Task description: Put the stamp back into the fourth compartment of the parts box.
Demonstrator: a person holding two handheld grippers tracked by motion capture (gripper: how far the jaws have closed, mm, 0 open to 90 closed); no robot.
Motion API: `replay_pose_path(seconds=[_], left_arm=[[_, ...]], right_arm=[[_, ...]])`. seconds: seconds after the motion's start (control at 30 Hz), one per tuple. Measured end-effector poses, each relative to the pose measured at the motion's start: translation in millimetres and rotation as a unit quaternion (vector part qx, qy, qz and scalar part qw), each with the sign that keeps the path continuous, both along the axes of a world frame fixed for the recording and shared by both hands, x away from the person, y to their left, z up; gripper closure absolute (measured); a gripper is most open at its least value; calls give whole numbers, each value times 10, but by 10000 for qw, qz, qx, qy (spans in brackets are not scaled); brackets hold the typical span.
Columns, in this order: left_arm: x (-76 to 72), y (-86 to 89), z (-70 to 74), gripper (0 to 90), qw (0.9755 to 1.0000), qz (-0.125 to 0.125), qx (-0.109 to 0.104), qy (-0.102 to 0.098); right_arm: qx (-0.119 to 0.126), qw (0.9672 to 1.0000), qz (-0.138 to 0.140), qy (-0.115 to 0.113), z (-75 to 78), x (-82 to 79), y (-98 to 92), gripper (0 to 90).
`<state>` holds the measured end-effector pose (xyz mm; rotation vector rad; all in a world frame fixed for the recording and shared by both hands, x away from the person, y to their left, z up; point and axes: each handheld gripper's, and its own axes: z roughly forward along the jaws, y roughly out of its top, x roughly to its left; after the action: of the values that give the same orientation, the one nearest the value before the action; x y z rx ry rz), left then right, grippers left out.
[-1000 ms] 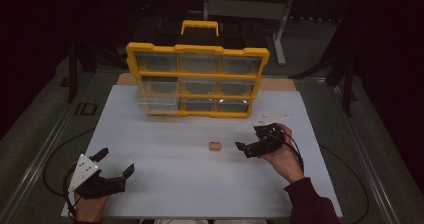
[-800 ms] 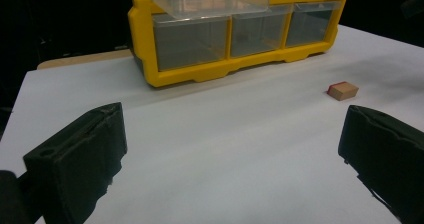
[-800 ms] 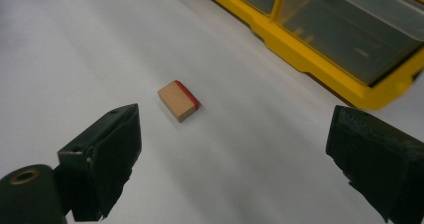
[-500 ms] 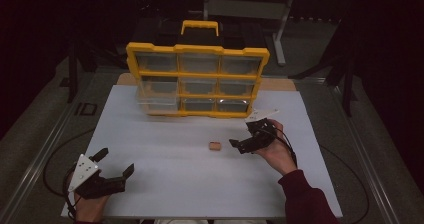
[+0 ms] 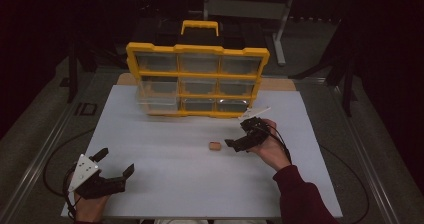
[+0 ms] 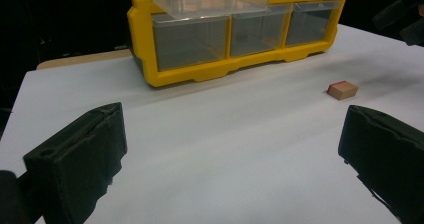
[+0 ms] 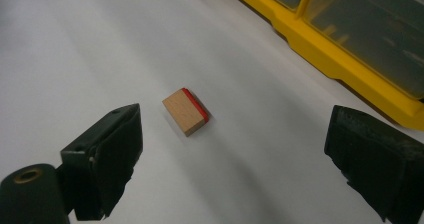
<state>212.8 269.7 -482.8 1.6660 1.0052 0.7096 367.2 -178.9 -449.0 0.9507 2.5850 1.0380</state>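
Table (image 5: 165,194) with a white top is taking up the middle of the high view. Yellow organizer (image 5: 197,81) with clear drawers is standing upright at the far edge, upper centre of the frame, yellow handle on top. One clear drawer (image 5: 157,96) at its left side is sticking out past the front.

Small wooden block (image 5: 215,146) with a red edge is lying flat on the white surface, just right of frame centre, well apart from the organizer.

Right gripper (image 5: 241,142) is sitting right of the block in the high view, close beside it but not touching, held by the right hand (image 5: 272,151), dark red sleeve (image 5: 300,199) coming in from lower right. In the right gripper view its jaws are standing wide apart with nothing between them; the block (image 7: 185,111) is lying ahead, nearer the left jaw, and the organizer's yellow base (image 7: 330,59) is running across the upper right.

Left gripper (image 5: 116,164) is resting at lower left of the high view, far from the block, grey plate on top, cable trailing left. In the left gripper view its jaws are spread wide and gripping nothing, with the block (image 6: 342,90) at mid right, the organizer (image 6: 215,71) across the top, and the other gripper (image 6: 402,19) dark at the upper right edge.
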Motion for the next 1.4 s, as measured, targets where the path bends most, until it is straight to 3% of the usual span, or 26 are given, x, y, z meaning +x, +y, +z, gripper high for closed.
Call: replay_pose_path(seconds=[0.43, 1.1, 1.4], left_arm=[[-3, 1, 2, 0, 10000, -7, 13, 0], [3, -6, -5, 0, 10000, -36, 39, 21], [1, -12, -4, 0, 10000, -44, 55, 15]], right_arm=[[-151, 9997, 167, 1, 14, 75, 182, 97], [-346, 9986, 322, 228, -175, 175, 350, 104], [-546, 9969, 461, 318, -253, 166, 431, 153]])
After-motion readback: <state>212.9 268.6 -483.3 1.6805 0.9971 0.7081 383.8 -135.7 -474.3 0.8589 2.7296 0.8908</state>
